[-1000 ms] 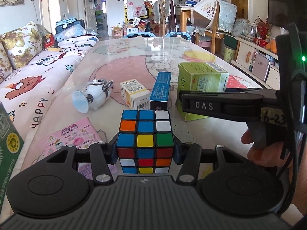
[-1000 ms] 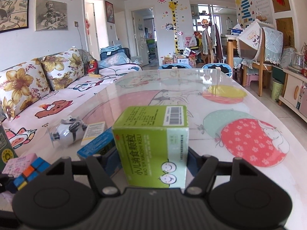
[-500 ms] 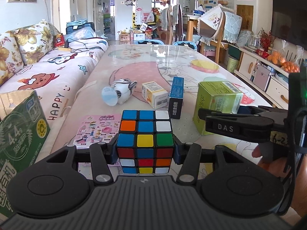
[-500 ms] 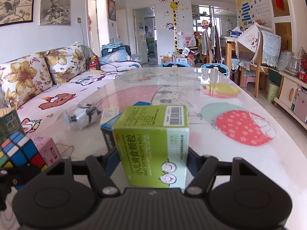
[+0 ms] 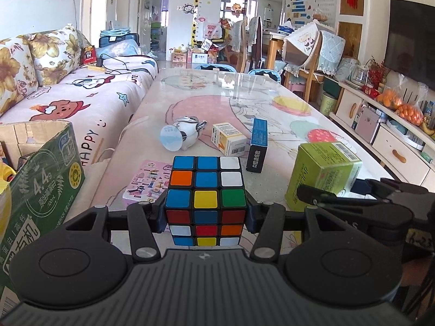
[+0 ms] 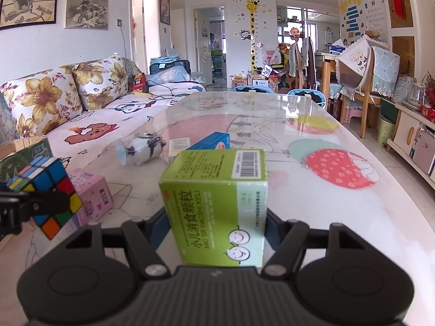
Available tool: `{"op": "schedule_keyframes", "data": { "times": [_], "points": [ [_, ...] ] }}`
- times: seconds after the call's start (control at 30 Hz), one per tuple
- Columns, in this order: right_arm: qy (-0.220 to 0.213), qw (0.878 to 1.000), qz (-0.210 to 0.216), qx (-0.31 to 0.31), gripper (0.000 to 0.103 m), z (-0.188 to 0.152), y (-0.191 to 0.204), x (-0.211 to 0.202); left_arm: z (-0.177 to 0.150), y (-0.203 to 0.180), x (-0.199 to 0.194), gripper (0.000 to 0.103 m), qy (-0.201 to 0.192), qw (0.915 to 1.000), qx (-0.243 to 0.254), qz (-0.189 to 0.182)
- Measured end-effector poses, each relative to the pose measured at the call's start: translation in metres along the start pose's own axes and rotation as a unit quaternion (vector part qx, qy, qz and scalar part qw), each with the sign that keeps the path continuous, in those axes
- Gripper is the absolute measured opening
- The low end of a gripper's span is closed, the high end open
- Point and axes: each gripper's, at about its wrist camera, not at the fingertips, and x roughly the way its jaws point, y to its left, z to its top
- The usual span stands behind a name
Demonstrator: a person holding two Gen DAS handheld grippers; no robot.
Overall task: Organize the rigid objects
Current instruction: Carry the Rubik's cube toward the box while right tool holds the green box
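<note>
Glossy cartoon-print counter (image 5: 217, 97) below; left gripper (image 5: 205, 212) jaws clamping multicoloured puzzle cube (image 5: 205, 201), right gripper (image 6: 214, 225) jaws clamping green cardboard medicine box (image 6: 217, 206).

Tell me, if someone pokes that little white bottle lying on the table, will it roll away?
Probably a little. The little white bottle lies on its side, and its body looks rounded, so a poke could set it rolling on the glossy table. Its wide round cap end and a metal clip on its body would likely make it curve or stop soon. It looks small, so probably light.

Table (image 5: 217, 92): toy (image 5: 185, 133), white box (image 5: 228, 142), blue box (image 5: 257, 149), pink box (image 6: 91, 193).
</note>
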Motion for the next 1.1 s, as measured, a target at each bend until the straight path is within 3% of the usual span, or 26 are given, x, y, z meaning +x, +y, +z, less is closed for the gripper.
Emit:
{"op": "schedule_keyframes", "data": {
  "times": [0.57, 1.1],
  "points": [
    [0.010, 0.999, 0.006, -0.031, 0.070, -0.009, 0.035, -0.031, 0.004, 0.003, -0.005, 0.063, -0.028, 0.9994, -0.023, -0.001],
    [-0.016, 0.995, 0.047, -0.084, 0.070, 0.017, 0.088, -0.046, 0.012, 0.027, -0.022, 0.063, -0.078, 0.9939, -0.073, 0.026]
  ]
}}
